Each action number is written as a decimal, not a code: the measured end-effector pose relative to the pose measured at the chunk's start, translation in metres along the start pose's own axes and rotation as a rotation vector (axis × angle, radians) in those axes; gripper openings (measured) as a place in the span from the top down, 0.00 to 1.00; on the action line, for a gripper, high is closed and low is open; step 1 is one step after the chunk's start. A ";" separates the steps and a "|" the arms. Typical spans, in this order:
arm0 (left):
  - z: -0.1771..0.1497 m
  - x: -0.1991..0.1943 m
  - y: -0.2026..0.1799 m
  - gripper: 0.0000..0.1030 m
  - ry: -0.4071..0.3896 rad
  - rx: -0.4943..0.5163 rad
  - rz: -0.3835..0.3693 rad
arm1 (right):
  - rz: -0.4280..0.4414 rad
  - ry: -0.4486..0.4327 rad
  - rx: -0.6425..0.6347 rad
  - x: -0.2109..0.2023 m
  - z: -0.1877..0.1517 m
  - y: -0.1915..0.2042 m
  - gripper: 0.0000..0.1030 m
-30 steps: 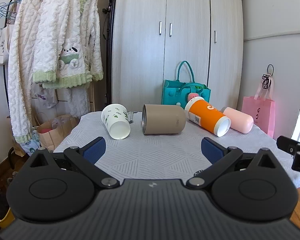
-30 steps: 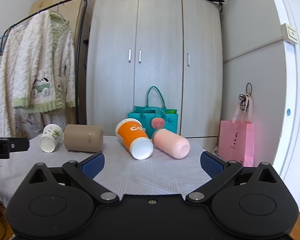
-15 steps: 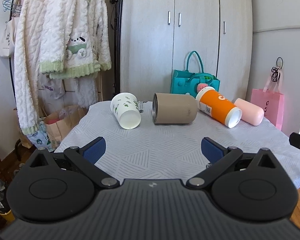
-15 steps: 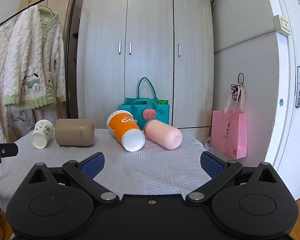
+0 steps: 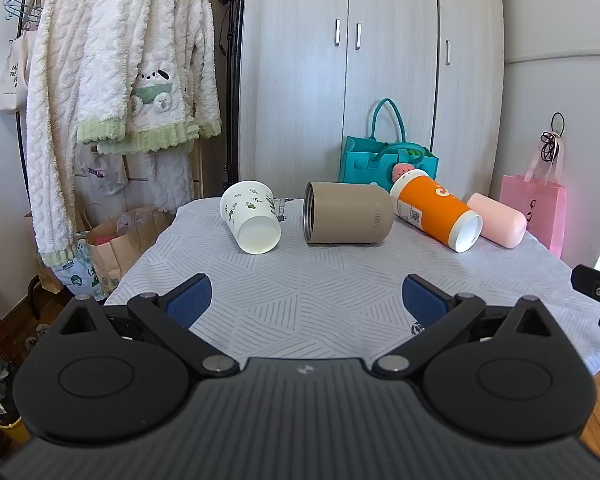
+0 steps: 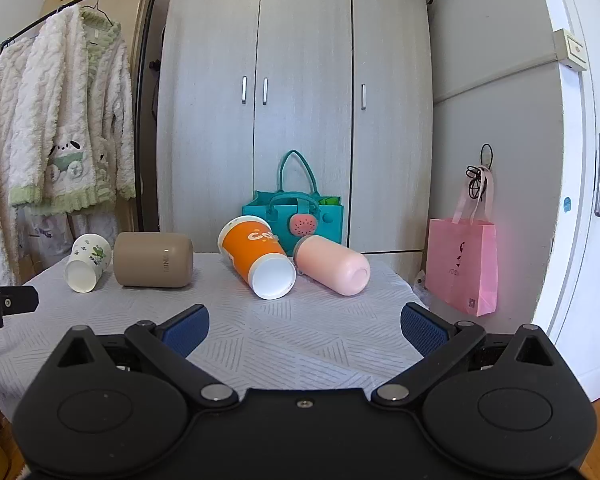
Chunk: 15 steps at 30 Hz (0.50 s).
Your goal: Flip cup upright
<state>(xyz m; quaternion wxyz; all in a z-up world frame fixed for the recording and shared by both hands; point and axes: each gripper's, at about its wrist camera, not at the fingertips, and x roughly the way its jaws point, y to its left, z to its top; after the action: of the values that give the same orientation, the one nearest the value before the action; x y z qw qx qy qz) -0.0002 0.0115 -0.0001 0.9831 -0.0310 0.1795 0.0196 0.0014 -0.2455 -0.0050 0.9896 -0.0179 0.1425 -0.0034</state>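
Several cups lie on their sides on a table with a grey patterned cloth point(image 5: 320, 292): a white cup with green prints point(image 5: 251, 217), a tan tumbler point(image 5: 346, 213), an orange cup point(image 5: 436, 214) and a pink tumbler point(image 5: 498, 219). The right wrist view shows them too: white cup point(image 6: 87, 262), tan tumbler point(image 6: 153, 260), orange cup point(image 6: 258, 262), pink tumbler point(image 6: 332, 264). My left gripper point(image 5: 306, 304) is open and empty over the near cloth. My right gripper point(image 6: 304, 326) is open and empty, short of the orange cup.
A wardrobe point(image 5: 368, 72) stands behind the table with a teal bag point(image 5: 384, 160) at its foot. A clothes rack with fleece robes point(image 5: 112, 80) is at the left, a paper bag point(image 5: 120, 236) below it. A pink bag point(image 6: 460, 264) hangs at the right.
Both grippers have moved a little closer to the table and tilted down; the cups sit lower and larger in view. The cups have not moved. Both grippers stay open.
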 end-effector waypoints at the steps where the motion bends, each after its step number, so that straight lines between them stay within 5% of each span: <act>1: 0.000 -0.001 0.000 0.00 -0.001 -0.001 -0.001 | 0.001 -0.001 -0.002 0.000 0.000 0.000 0.00; 15: -0.001 0.000 0.002 0.00 0.003 -0.001 0.002 | 0.005 -0.001 -0.011 -0.002 -0.001 0.005 0.00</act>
<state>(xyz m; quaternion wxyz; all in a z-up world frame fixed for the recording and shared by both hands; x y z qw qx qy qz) -0.0001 0.0136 -0.0009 0.9828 -0.0311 0.1810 0.0208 -0.0005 -0.2409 -0.0055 0.9896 -0.0233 0.1420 -0.0002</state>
